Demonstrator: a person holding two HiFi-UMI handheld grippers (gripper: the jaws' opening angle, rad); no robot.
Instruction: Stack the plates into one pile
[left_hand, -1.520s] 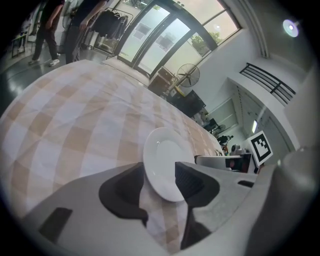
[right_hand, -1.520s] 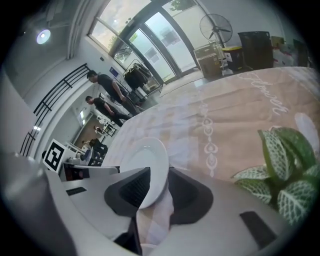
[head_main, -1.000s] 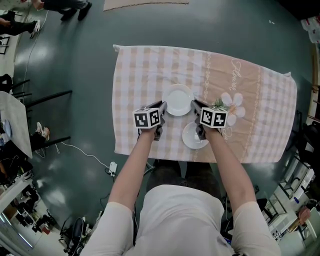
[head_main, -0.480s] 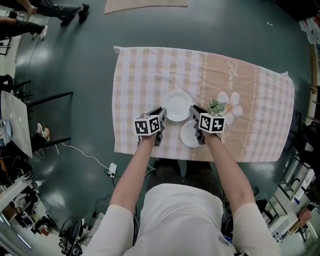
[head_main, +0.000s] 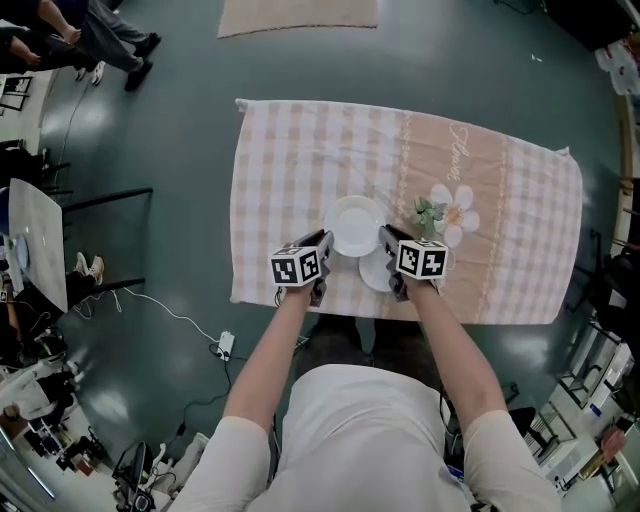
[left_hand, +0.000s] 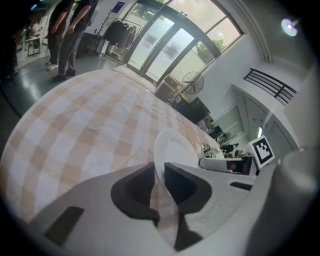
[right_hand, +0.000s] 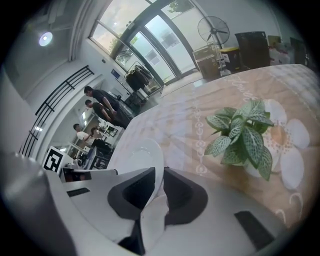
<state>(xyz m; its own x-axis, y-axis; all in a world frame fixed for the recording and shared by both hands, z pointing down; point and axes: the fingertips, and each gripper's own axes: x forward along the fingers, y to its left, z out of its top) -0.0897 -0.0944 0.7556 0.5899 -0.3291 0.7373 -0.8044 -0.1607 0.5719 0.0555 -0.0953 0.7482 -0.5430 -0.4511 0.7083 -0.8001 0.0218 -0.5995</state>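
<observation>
A larger white plate hangs just above the checked cloth, held at opposite rims. My left gripper is shut on its left rim, one jaw outside the rim and one inside, as the left gripper view shows with the plate rising from the gap. My right gripper is shut on the right rim, seen in the right gripper view beside the plate. A smaller white plate lies near the table's front edge, partly hidden under the held plate and my right gripper.
A small potted plant stands on the flower print just right of the plates. The cloth-covered table ends close behind my grippers. People stand far off at the upper left. A power strip lies on the floor.
Both grippers have brought the larger plate toward the near table edge and up a little. It now overlaps the smaller plate. The jaws have kept their grip.
</observation>
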